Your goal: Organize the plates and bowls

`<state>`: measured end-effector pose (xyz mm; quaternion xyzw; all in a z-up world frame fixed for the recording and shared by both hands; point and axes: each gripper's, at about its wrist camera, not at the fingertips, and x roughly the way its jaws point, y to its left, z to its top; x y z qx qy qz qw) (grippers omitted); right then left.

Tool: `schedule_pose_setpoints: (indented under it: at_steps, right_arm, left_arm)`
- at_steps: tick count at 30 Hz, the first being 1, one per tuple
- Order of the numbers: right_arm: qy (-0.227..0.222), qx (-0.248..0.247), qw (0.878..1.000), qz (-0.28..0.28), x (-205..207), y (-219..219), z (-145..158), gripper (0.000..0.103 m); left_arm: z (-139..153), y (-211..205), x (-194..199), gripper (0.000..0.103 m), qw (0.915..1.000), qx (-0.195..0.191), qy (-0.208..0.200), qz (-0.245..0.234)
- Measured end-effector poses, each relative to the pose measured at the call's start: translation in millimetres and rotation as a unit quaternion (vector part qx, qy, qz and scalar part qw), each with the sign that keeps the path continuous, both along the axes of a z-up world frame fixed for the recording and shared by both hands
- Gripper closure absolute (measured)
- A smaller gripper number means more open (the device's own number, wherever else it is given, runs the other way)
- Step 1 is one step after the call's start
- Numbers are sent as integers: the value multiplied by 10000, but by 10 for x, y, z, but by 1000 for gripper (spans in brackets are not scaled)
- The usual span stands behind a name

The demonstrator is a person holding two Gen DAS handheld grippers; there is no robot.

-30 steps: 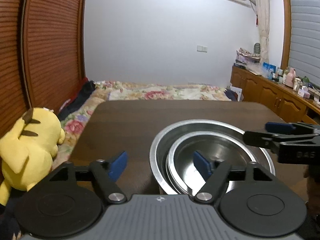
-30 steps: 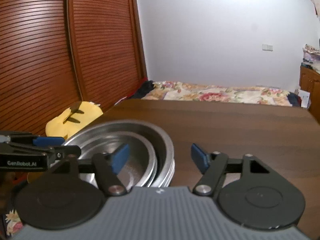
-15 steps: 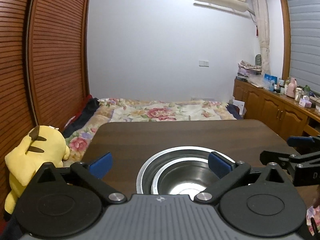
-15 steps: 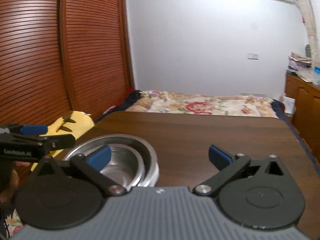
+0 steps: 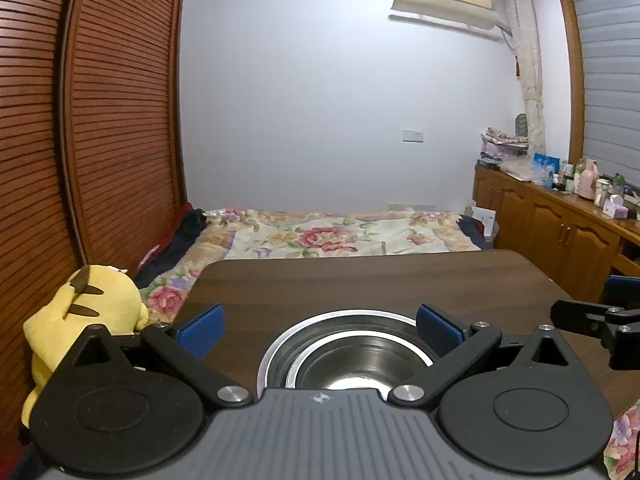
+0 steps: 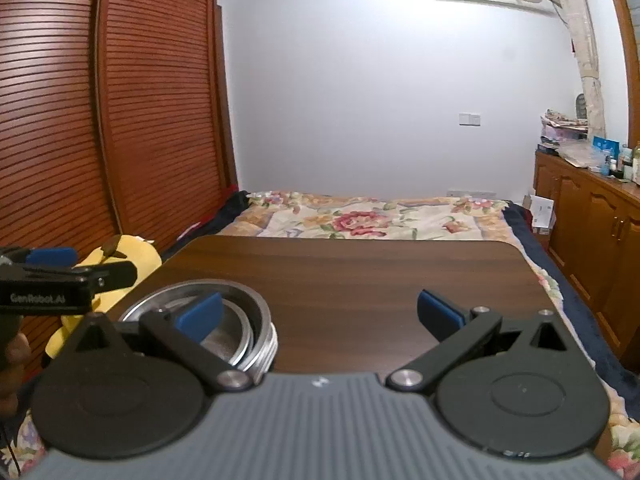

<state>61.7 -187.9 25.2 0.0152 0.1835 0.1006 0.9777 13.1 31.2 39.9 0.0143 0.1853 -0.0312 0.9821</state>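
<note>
A stack of nested steel bowls (image 5: 352,356) sits on the dark wooden table (image 5: 360,280) near its front edge; it also shows in the right wrist view (image 6: 240,332) at lower left. My left gripper (image 5: 320,326) is open and empty, raised above and behind the bowls. My right gripper (image 6: 320,314) is open and empty, to the right of the bowls over bare table (image 6: 352,280). Each gripper shows at the edge of the other's view.
A yellow plush toy (image 5: 88,312) sits off the table's left side. A bed with a floral cover (image 5: 332,236) lies beyond the table. Wooden cabinets with clutter (image 5: 560,220) line the right wall. Slatted wardrobe doors (image 5: 80,120) stand on the left.
Both grippers have opened wider and pulled back and up from the bowls. The bowls now sit lower and smaller in both views.
</note>
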Motion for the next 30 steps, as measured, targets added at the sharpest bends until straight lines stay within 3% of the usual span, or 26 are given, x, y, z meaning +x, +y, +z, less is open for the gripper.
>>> schedule_pose_setpoints:
  at_steps: [15,30]
  right_arm:
    - [-36,12,9995,-316,-163,-189,-43,0]
    - [-57,-47,9990,-444,-208,-166,-267,0]
  left_arm:
    - [-34,-200,-209,0,9997,218,-22,51]
    - [-373,-186,-267,0,9996,172,206,132]
